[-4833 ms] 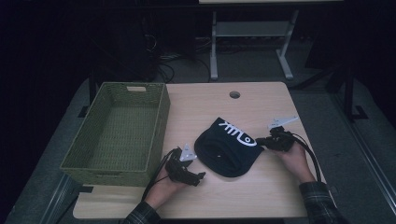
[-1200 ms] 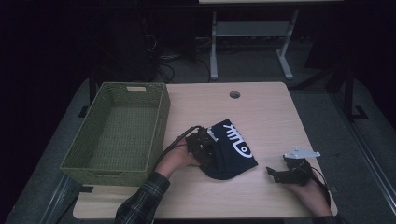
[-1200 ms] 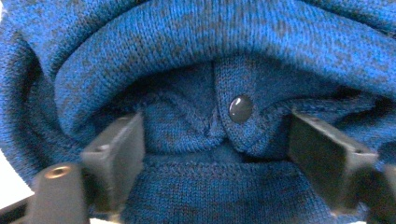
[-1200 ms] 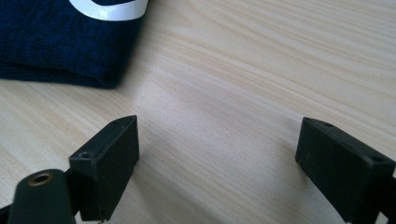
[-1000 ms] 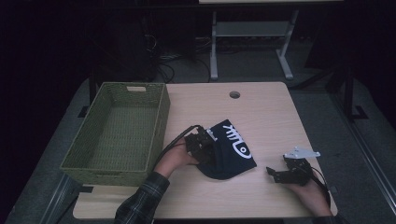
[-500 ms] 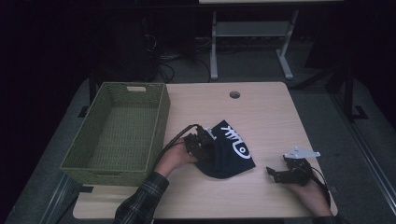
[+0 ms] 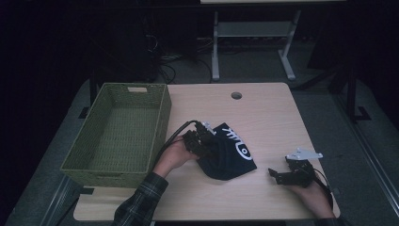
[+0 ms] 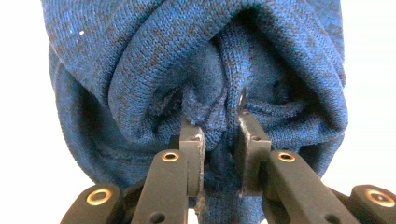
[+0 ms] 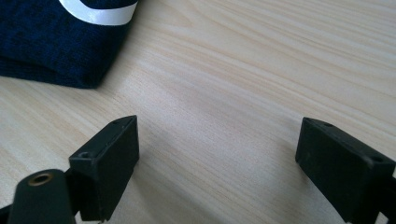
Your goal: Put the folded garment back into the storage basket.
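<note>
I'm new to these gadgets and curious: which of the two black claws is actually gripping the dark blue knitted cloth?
The left gripper: its jaws pinch a fold of the blue knit cloth. The right gripper rests open on the table, apart from it.

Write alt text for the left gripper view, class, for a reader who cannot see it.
The left gripper is shut on a bunched fold of a blue knit hat. The fabric gathers into deep creases around the two black jaws.
</note>
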`<state>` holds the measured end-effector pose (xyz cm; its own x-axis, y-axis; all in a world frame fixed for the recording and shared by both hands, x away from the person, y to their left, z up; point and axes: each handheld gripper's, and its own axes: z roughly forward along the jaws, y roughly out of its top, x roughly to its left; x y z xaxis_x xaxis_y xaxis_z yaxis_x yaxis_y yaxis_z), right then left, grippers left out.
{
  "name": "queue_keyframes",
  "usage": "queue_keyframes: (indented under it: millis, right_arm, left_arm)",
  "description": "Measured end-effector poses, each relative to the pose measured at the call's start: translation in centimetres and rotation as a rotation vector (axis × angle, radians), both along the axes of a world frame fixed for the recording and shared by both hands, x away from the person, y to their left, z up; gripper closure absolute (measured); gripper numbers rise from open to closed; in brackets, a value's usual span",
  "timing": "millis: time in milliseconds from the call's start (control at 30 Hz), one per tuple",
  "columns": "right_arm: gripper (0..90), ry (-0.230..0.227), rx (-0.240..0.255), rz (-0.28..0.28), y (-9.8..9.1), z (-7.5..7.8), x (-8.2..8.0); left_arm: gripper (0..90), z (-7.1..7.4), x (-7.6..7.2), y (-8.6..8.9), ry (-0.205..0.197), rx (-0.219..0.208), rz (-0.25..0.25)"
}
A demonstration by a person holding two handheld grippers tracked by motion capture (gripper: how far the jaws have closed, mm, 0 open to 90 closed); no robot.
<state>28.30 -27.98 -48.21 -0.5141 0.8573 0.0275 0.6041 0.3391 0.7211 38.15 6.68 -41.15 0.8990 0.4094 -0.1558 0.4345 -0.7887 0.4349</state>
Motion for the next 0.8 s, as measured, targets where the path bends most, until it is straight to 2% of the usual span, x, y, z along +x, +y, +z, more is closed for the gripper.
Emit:
queue_keyframes:
  millis: [333, 500, 533, 567, 667, 700, 800]
  right_arm:
    - [12.9, -0.001, -0.001, 0.000, 0.0, 0.0, 0.0]
    - [12.9, 0.000, -0.001, 0.000, 0.0, 0.0, 0.0]
    - [12.9, 0.000, -0.001, 0.000, 0.0, 0.0, 0.0]
    - [12.9, 0.000, -0.001, 0.000, 0.0, 0.0, 0.0]
    - [12.9, 0.000, -0.001, 0.000, 0.0, 0.0, 0.0]
    - [12.5, 0.000, -0.001, -0.001, 0.0, 0.0, 0.0]
    - [10.1, 0.004, -0.004, -0.010, 0.0, 0.0, 0.0]
  left_arm:
    - [75.3, 2.4, 0.2, -0.1, -0.011, -0.040, 0.006]
    - [75.2, 4.3, 0.3, 0.0, -0.026, -0.057, 0.003]
    - [75.3, 4.3, 0.3, 0.0, -0.026, -0.057, 0.003]
    - [75.3, 5.0, 0.4, 0.0, -0.031, -0.056, 0.001]
    - [75.2, 5.6, 0.5, 0.2, -0.041, -0.055, 0.000]
    - [75.2, 6.4, 0.5, 0.4, -0.048, -0.055, 0.004]
    - [75.2, 7.0, 0.6, 0.7, -0.055, -0.058, 0.009]
